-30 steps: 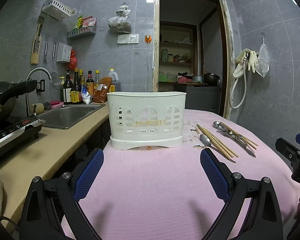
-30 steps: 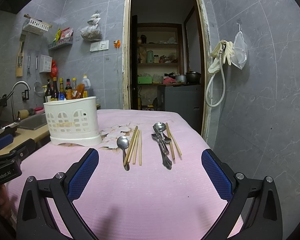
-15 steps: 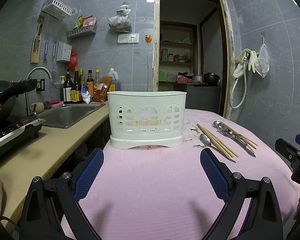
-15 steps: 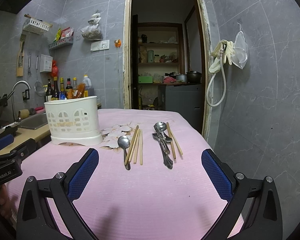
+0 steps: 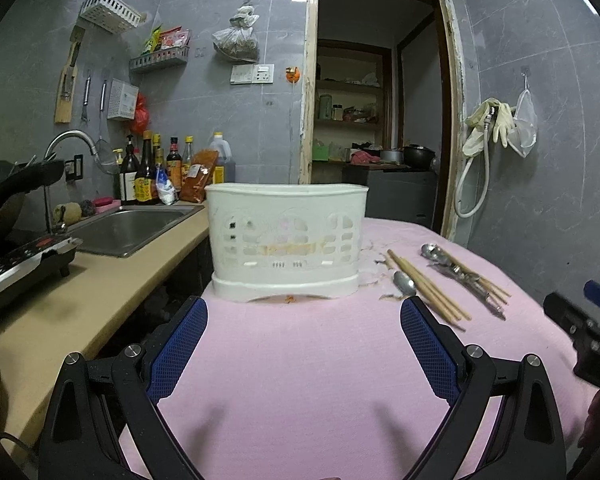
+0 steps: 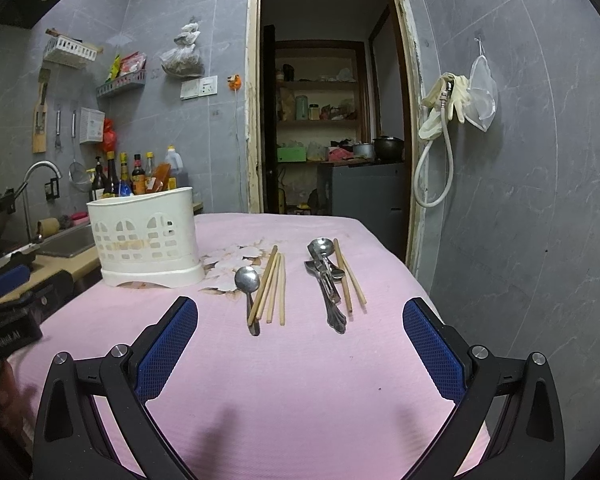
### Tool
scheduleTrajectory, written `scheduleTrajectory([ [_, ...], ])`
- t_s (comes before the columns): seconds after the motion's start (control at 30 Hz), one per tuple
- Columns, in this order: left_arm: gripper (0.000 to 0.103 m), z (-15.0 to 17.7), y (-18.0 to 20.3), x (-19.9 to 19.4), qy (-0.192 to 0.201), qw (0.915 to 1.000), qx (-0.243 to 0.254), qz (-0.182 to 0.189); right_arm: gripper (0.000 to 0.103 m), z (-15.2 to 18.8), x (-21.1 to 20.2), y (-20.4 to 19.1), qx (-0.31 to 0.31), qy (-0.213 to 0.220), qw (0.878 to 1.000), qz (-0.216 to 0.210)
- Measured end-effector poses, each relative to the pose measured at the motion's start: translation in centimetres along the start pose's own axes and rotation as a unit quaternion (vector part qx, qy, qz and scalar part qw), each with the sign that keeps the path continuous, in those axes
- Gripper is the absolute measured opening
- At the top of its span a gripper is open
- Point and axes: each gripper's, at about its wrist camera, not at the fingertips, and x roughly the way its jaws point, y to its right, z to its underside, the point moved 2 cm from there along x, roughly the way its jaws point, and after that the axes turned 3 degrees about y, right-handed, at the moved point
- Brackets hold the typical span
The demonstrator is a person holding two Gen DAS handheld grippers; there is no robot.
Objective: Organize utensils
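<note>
A white slotted utensil holder (image 5: 286, 238) (image 6: 146, 238) stands on the pink tablecloth (image 5: 300, 360) (image 6: 300, 360). To its right lie a spoon (image 6: 249, 286) (image 5: 405, 282) beside several wooden chopsticks (image 6: 272, 288) (image 5: 424, 284). Further right a pile of metal spoons and cutlery (image 6: 326, 278) (image 5: 460, 270) lies with two more chopsticks (image 6: 350, 276). My left gripper (image 5: 303, 352) is open, held just short of the holder. My right gripper (image 6: 300, 350) is open too, hovering in front of the utensils. Nothing is between either pair of fingers.
A beige counter (image 5: 80, 292) with a steel sink (image 5: 128, 230), an induction cooker (image 5: 16, 266) and sauce bottles (image 5: 156, 172) runs along the left. A grey tiled wall (image 6: 520, 200) closes the right side. An open doorway (image 6: 328, 128) lies behind the table.
Both grippers have drifted slightly forward over the table, so the holder and utensils look a little nearer. Both stay open and the utensils have not moved.
</note>
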Motion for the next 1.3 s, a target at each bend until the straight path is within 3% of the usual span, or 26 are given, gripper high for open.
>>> scheduleTrajectory([
  [0.27,0.095,-2.9,1.5,2.7,-0.042,0.9966,0.002,0.071,0.103,-2.2,1.0,2.9,-0.025,0.010,1.000,-0.006],
  [0.5,0.094,-4.3,4.4,6.5,-0.102,0.9861,0.018,0.130,0.103,-4.2,5.6,7.0,-0.017,-0.070,0.997,-0.040],
  [0.67,0.094,-4.6,5.9,9.3,-0.134,0.9790,0.040,0.149,0.103,-4.7,9.9,9.3,-0.014,-0.130,0.990,-0.059],
  [0.77,0.086,-4.7,6.6,11.1,-0.155,0.9735,0.048,0.161,0.101,-4.9,12.3,10.3,-0.012,-0.157,0.985,-0.077],
  [0.87,0.068,-4.5,7.4,13.1,-0.185,0.9654,0.056,0.175,0.082,-5.1,15.0,11.0,-0.012,-0.182,0.979,-0.096],
  [0.93,0.058,-4.1,7.8,14.6,-0.210,0.9586,0.056,0.184,0.061,-5.2,16.8,11.4,-0.003,-0.198,0.974,-0.108],
  [1.0,0.051,-3.8,8.2,16.0,-0.230,0.9525,0.056,0.191,0.050,-5.1,18.5,11.8,0.007,-0.215,0.969,-0.120],
  [1.13,0.036,-3.2,8.8,18.5,-0.264,0.9433,0.054,0.194,0.032,-4.9,22.0,12.1,0.019,-0.250,0.958,-0.139],
  [1.3,0.032,-2.6,8.8,21.2,-0.295,0.9370,0.044,0.182,0.024,-4.5,25.3,11.9,0.030,-0.277,0.947,-0.156],
])
